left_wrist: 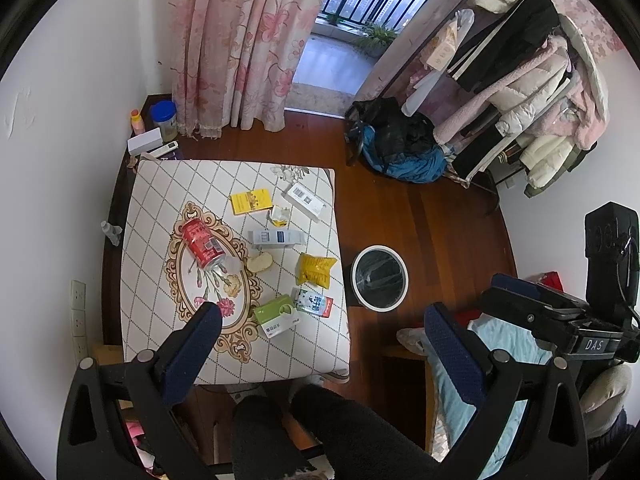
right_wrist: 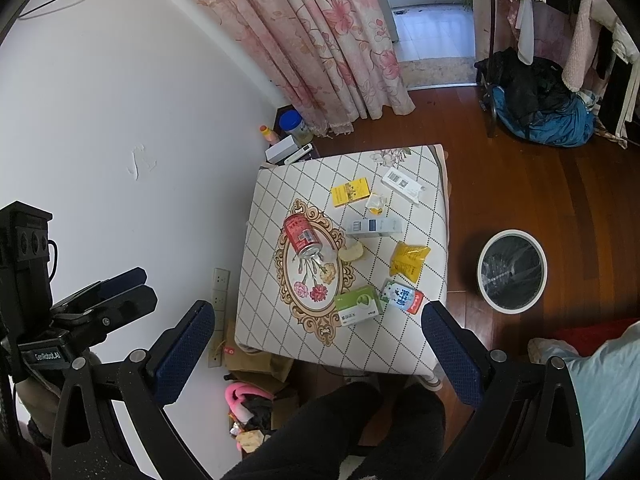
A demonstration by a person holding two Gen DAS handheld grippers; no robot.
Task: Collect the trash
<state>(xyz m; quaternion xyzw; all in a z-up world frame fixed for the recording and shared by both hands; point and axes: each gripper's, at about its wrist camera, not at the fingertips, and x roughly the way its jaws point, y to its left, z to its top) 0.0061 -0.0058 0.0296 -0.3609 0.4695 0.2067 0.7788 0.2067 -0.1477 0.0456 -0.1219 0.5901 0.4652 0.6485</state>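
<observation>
A small table (left_wrist: 160,216) (right_wrist: 404,344) with a diamond-pattern cloth carries litter: a red can (left_wrist: 202,244) (right_wrist: 302,236) on its side, a yellow packet (left_wrist: 316,270) (right_wrist: 410,260), a green box (left_wrist: 276,316) (right_wrist: 356,306), a milk carton (left_wrist: 315,304) (right_wrist: 404,298), a blue-white box (left_wrist: 276,238) (right_wrist: 374,226), a yellow card (left_wrist: 250,201) (right_wrist: 351,192), a white box (left_wrist: 304,197) (right_wrist: 402,185) and a bread scrap (left_wrist: 259,262) (right_wrist: 352,252). A white bin (left_wrist: 379,278) (right_wrist: 512,272) with a black liner stands on the floor right of the table. My left gripper (left_wrist: 322,326) and right gripper (right_wrist: 318,318) hover high above, both open and empty.
A person's dark-clad legs (left_wrist: 304,436) (right_wrist: 360,432) sit at the table's near edge. Bottles and boxes (left_wrist: 154,132) crowd the corner by the pink curtain (left_wrist: 240,44). A blue-black bag (left_wrist: 400,148) and a clothes rack (left_wrist: 520,92) stand at the right. Clutter (right_wrist: 252,404) lies under the table's left side.
</observation>
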